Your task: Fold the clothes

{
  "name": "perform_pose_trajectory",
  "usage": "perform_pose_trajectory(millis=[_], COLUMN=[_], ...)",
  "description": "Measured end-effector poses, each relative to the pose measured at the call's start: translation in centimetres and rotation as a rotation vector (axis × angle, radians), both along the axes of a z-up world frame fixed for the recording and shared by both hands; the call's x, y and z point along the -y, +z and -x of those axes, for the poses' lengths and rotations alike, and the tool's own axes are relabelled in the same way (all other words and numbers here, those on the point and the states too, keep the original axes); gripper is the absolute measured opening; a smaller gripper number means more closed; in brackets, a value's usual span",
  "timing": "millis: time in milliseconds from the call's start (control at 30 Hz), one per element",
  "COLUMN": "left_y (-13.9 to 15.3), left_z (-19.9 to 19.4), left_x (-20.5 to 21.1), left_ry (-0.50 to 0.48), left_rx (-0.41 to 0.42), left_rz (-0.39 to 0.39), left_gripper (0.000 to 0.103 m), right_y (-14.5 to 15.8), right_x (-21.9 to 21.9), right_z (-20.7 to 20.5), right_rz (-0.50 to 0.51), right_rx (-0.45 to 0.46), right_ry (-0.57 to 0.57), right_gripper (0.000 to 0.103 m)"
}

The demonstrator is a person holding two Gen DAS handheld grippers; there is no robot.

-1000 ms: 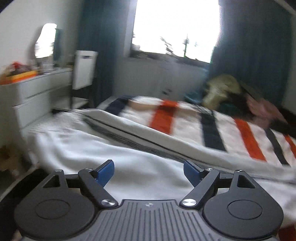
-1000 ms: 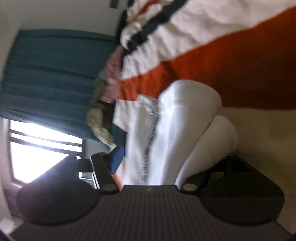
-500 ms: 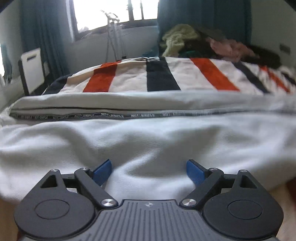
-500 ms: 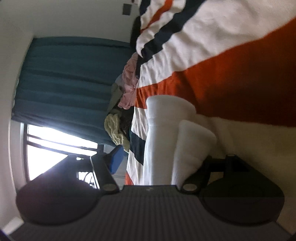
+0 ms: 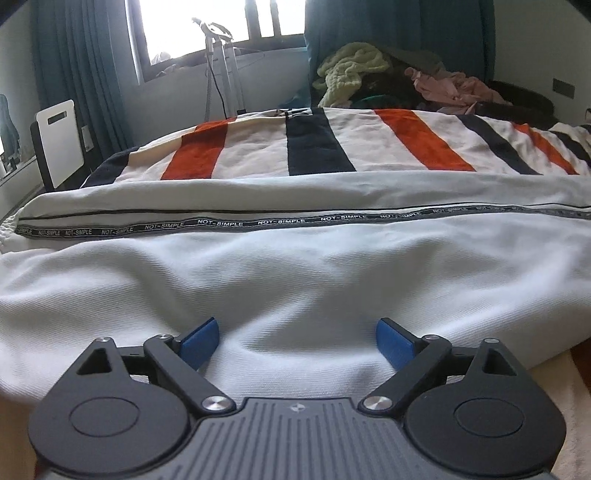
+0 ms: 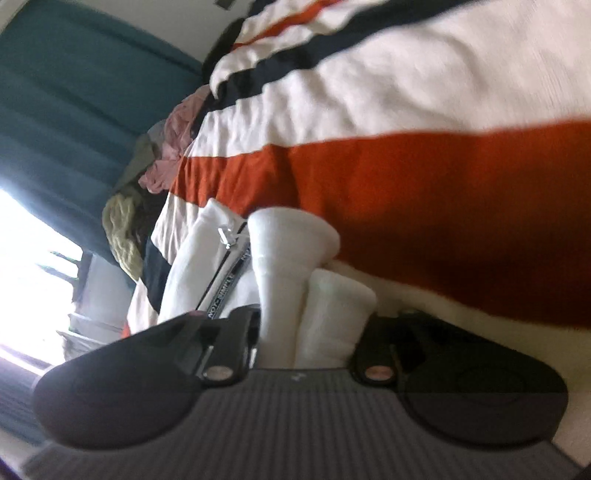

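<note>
A white garment with a black "NOT-SIMPLE" tape lies lengthwise across the striped bed cover. My left gripper sits low at its near edge. Its jaws are opening, and the blue pads stand wide apart with a hump of white cloth between them, not pinched. In the right wrist view the same garment shows two rolled white ends. My right gripper is closing on these ends and its fingers press them from both sides. The striped cover lies beyond.
A heap of yellow-green and pink clothes lies at the far end of the bed. A metal stand is under the window with teal curtains beside it. A white panel leans at the left.
My left gripper dropped to the garment's near edge, swung to face along the bed, and its pads spread a little. My right gripper's jaws came together on the white ends as the view rolled.
</note>
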State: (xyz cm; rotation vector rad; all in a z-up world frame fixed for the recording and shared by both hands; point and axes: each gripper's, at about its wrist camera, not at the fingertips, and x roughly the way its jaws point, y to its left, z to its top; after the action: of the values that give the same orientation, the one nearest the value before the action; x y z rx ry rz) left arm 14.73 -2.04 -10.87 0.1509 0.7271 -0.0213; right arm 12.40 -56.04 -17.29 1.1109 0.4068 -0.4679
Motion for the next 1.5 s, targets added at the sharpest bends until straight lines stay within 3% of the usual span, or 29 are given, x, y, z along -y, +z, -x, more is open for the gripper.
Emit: perform_pose_trajectory(millis=[100,167,300,467,600,767,900,1000,1100,1167,1267,1300,1367,1433,1500], left_y=[0.2,0.5,0.9,2.0,4.9,8.5,9.6,10.1,9.8,9.3,8.4,8.2,7.5,6.8,6.1], left_z=[-0.2,-0.3,-0.4,-0.7,-1.0,-0.8,-0.3,-0.1,0.2,0.2,0.1,-0.2,-0.7,-1.1,-1.2], left_x=[-0.1,-0.2,-0.7,-1.4,-3.7,-9.8,-15.0,-18.1,-20.0,-20.5,-20.6,-20.5,-20.0,-19.2,-18.0], left_ry=[0.002,0.002,-0.003,0.01,0.039,0.151,0.24,0.279,0.284,0.271,0.239,0.224,0.186,0.142,0.105], left_rx=[-0.006,-0.011,-0.018,-0.011,0.061,0.183,0.199,0.212,0.217,0.198,0.179,0.165,0.13,0.09,0.056], left_rz=[0.009,0.017,0.041,0.085,0.145,0.296,0.42,0.49,0.535,0.565,0.62,0.647,0.691,0.726,0.738], left_gripper=[0.094,0.095,0.095,0.095,0.095,0.096,0.096,0.096,0.097,0.097,0.097,0.097,0.097,0.097,0.097], right_y=[2.8,5.4,9.5,13.9,16.2,17.4,15.4,11.4,5.8,3.6,4.7,5.2,6.2,7.0,7.7], right_x=[-1.3,-3.5,-7.4,-14.0,-20.3,-30.3,-38.6,-44.7,-49.1,-50.6,-49.7,-49.2,-48.9,-48.5,-47.8], right_z=[-0.6,-0.9,-2.2,-1.8,-1.8,-1.9,-2.0,-1.8,-1.7,-1.8,-2.6,-3.0,-3.6,-3.2,-2.5], right_rz=[0.171,0.359,0.586,0.864,1.045,1.255,1.339,1.354,1.346,1.375,1.342,1.311,1.253,1.214,1.147], right_rx=[-0.011,-0.022,-0.01,0.072,0.156,0.257,0.29,0.252,0.152,0.089,0.096,0.095,0.075,0.058,0.061], right_ry=[0.009,0.031,0.048,0.104,0.174,0.342,0.519,0.689,0.873,0.888,0.888,0.905,0.969,1.048,1.135], right_gripper=[0.016,0.015,0.015,0.015,0.015,0.015,0.015,0.015,0.016,0.017,0.018,0.021,0.038,0.065,0.077])
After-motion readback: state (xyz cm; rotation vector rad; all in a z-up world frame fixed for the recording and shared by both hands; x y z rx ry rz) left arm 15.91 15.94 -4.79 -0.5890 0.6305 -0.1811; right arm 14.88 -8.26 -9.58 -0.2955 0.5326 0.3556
